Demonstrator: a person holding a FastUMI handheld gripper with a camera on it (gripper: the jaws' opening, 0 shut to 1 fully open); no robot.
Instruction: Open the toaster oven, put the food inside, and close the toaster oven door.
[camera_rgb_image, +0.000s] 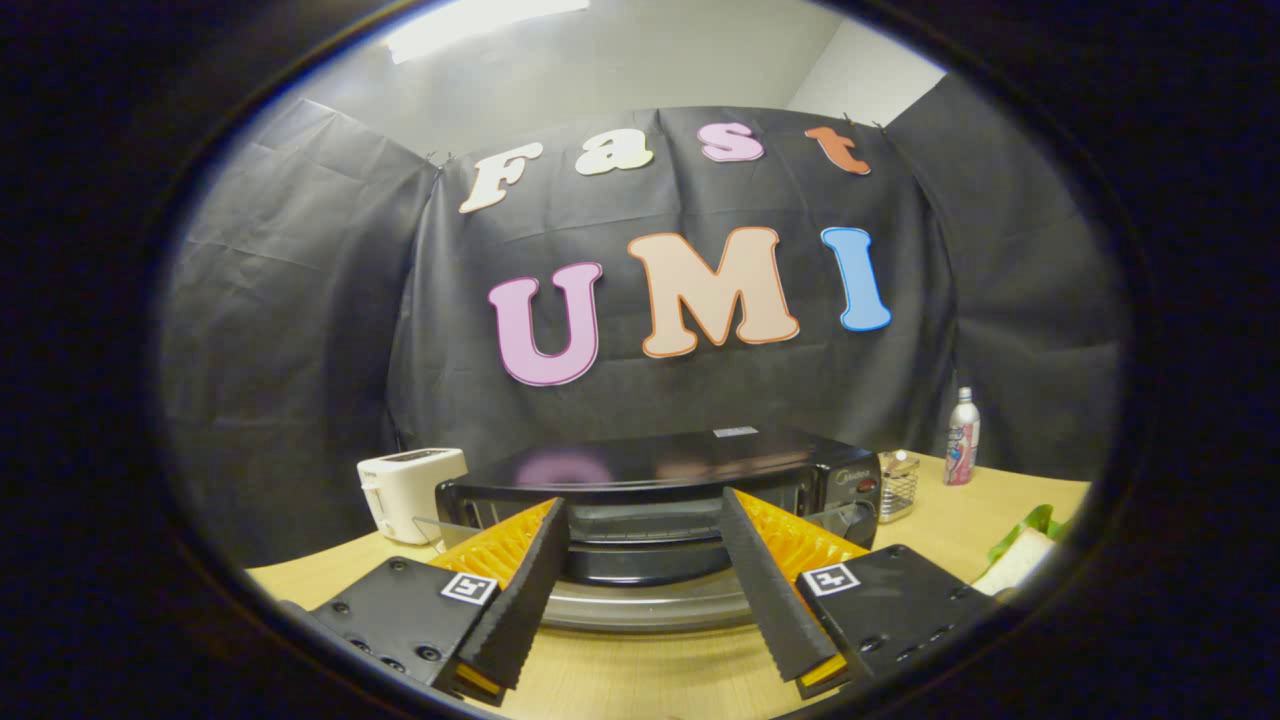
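The black toaster oven (690, 462) stands on the wooden table just ahead of me. Its glass door looks swung down open, with the silver door handle (640, 606) lying low between my fingers and the wire rack (640, 522) showing inside. My gripper (640, 498) is open, the two fingers spread wide to either side of the oven mouth with nothing held between them. The food, a sandwich (1012, 562) with green leaves, lies on the table off to the right of the right finger.
A white pop-up toaster (405, 490) stands to the left of the oven. To the oven's right are a small wire holder (898, 486) and, farther back, a spray bottle (962, 438). Bare table (640, 670) lies under the fingers.
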